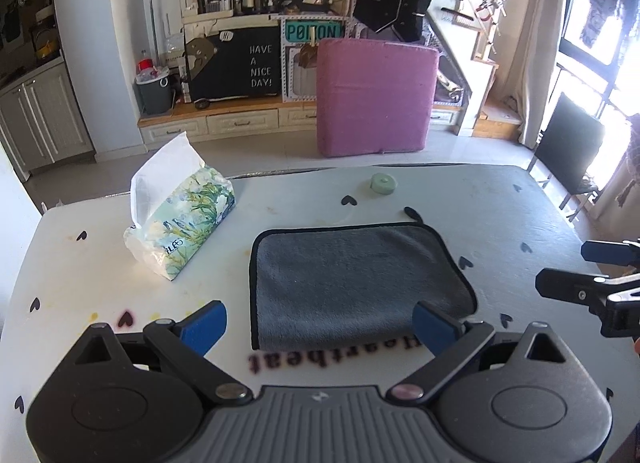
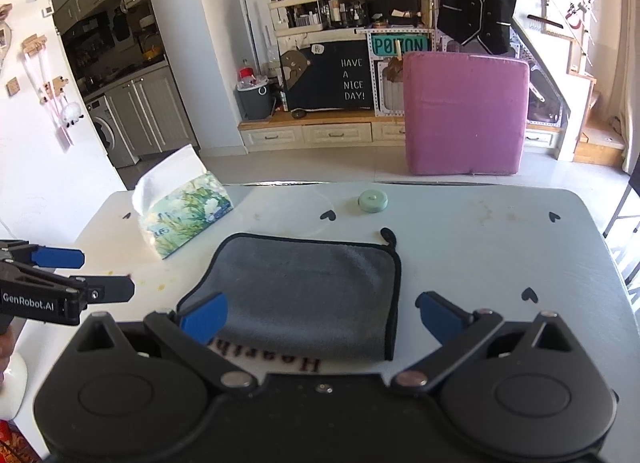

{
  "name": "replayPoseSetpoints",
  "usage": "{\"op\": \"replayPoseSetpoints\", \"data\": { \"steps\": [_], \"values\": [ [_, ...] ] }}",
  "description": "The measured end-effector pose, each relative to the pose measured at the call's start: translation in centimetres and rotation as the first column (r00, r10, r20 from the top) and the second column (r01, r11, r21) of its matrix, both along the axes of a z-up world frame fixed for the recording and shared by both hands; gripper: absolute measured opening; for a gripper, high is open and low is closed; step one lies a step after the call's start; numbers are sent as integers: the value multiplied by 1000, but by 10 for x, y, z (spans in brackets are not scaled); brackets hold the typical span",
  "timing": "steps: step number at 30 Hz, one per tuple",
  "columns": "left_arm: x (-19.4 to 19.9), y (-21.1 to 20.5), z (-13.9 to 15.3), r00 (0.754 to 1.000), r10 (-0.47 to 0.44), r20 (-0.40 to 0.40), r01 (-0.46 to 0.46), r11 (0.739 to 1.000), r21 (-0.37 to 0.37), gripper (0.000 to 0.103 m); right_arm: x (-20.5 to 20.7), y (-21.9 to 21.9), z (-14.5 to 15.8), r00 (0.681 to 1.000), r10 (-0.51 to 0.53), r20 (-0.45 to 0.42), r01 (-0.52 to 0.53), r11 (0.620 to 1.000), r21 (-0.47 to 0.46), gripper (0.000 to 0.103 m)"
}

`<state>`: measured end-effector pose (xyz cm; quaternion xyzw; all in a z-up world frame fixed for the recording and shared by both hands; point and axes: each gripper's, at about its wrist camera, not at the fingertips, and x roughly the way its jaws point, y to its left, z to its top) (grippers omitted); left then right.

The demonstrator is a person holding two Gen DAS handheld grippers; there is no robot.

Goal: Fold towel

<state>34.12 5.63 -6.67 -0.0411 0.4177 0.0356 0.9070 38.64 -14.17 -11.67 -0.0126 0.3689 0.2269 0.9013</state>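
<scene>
both claws spread above a folded grey towel

the left gripper (image 1: 318, 323) is hovering over the near edge of the white table (image 1: 520, 215), its blue-padded fingers (image 1: 204, 323) spread wide and holding nothing. ahead of it and to its left, a floral tissue pack (image 1: 188, 223) is lying on the table with a white sheet sticking up. directly ahead, between and beyond the fingertips, the grey towel (image 1: 352, 279) is lying flat, already doubled over, with black piping around its edge and a small hanging loop at its far right corner. its near edge is sitting just beyond the printed word on the tabletop. farther ahead, past the towel, a small round green tape measure (image 1: 383, 184) is resting near the table's far edge. off to the right, the right gripper (image 1: 592, 275) is showing side-on.

in the right wrist view, the left gripper (image 2: 100, 275) is reaching in from the left. the right gripper (image 2: 320, 317) is also spread wide and empty, with its left finger (image 2: 204, 317) over the towel's (image 2: 296, 295) near left corner, whether touching cannot be told, and its right finger over bare table (image 2: 500, 231). the tissue pack (image 2: 184, 215) is lying ahead to the left, the tape measure (image 2: 373, 201) ahead beyond the towel.
</scene>
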Motion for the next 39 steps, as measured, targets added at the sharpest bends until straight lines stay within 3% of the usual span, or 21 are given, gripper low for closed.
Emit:
{"op": "replayPoseSetpoints", "data": {
  "steps": [21, 39],
  "values": [
    [-125, -24, 41, 995, -44, 90, 48, 998, -40, 99, -123, -36, 40, 996, 14, 83, -17, 999, 37, 103],
    [-219, -46, 55, 983, -95, 156, 106, 992, -66, 100, -218, -80, 64, 987, 17, 159, -31, 996, 87, 103]
  ]
}}
